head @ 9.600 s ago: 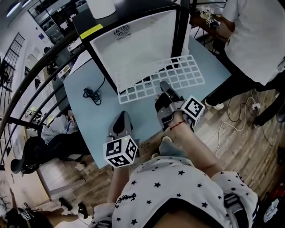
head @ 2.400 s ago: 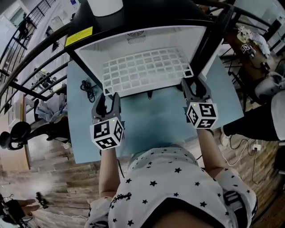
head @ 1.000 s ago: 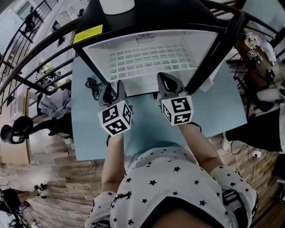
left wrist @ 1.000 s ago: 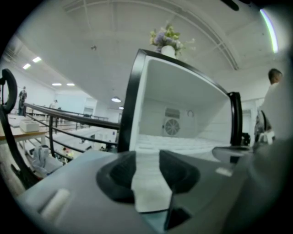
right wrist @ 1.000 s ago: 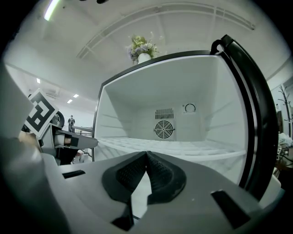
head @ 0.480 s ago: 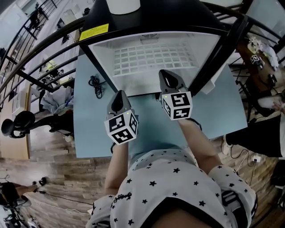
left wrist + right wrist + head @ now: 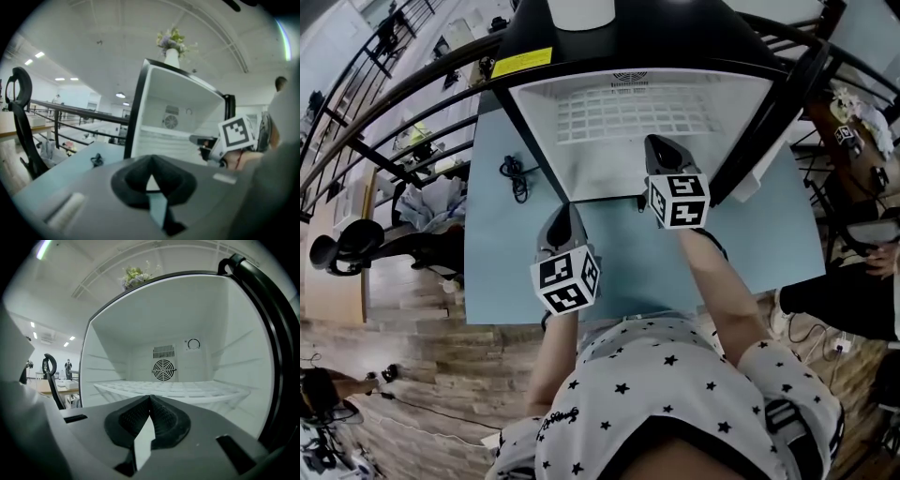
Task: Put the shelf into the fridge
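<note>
The white grid shelf lies level inside the open fridge, high in the middle of the head view. It spans from one side wall to the other, well back toward the rear wall. In the right gripper view the shelf crosses the middle of the frame below a round fan grille and a small dial.

The right tool reaches into the fridge's mouth, its tip just in front of the shelf's front edge. I cannot tell whether it touches the edge. Its own view shows the tool clenched, jaws pressed together with nothing between them.

The left tool is lower and further left in the head view, over the pale blue counter and outside the fridge. Its jaws have just been closing. In its own view the tool is now clenched on nothing. That view also shows the right tool at the right, pointing into the fridge.

A coiled black cable lies on the counter left of the fridge. A white vase of flowers stands on top of the fridge.
</note>
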`<state>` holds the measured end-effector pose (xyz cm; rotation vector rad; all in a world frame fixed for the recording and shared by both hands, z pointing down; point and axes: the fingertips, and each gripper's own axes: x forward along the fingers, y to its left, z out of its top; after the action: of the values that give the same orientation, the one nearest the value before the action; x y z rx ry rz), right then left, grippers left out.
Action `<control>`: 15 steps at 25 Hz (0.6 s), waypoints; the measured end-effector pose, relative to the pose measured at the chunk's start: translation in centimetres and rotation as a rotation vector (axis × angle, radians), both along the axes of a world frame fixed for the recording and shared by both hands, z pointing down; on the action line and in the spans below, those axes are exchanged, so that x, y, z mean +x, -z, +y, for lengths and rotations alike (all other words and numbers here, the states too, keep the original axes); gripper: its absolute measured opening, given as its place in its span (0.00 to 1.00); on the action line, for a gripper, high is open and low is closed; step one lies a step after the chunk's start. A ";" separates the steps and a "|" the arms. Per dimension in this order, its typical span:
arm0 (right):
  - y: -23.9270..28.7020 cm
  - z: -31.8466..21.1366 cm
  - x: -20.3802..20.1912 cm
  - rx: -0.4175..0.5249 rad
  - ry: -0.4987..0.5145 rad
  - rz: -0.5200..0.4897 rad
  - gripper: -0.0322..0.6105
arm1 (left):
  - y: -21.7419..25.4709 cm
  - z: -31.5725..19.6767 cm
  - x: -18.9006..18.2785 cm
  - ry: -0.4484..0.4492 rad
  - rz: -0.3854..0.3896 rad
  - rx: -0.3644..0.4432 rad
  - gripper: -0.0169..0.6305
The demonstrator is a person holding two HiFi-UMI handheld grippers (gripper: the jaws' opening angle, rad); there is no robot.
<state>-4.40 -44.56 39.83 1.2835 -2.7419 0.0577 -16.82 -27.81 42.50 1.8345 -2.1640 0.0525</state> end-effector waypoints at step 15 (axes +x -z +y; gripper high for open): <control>1.2 10.0 0.8 -0.005 0.089 -0.025 0.08 | 0.6 4.4 2.4 -0.059 -0.004 -0.021 0.04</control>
<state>-3.64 -34.57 38.61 1.1655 -2.8139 0.0727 -14.43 -23.43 41.87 1.8877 -2.1034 0.0914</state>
